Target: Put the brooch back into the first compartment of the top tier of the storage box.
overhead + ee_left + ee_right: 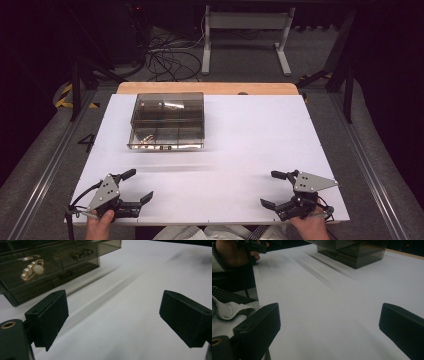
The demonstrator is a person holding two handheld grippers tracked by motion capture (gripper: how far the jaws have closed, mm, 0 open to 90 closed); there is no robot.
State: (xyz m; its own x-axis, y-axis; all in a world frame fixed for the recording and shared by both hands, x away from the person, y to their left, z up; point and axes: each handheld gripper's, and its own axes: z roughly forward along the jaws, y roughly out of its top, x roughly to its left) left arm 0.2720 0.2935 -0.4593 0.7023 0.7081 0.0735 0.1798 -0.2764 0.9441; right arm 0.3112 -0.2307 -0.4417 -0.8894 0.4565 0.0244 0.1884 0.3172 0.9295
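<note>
A smoky transparent drawer box (167,120) stands on the white table top (250,140), left of centre and toward the back. In the left gripper view the box (50,267) shows a small drawer handle (82,254) and a gold brooch with pearls (32,269) inside. My left gripper (139,186) rests open near the front left edge, well short of the box. My right gripper (272,189) rests open near the front right edge. Both have nothing between their jaws. A corner of the box (354,252) appears far off in the right gripper view.
A wooden strip (207,88) runs along the table's back edge. Behind it on the floor stand a white desk frame (245,35) and loose cables (170,57). The person's other hand (234,251) appears at top left of the right gripper view.
</note>
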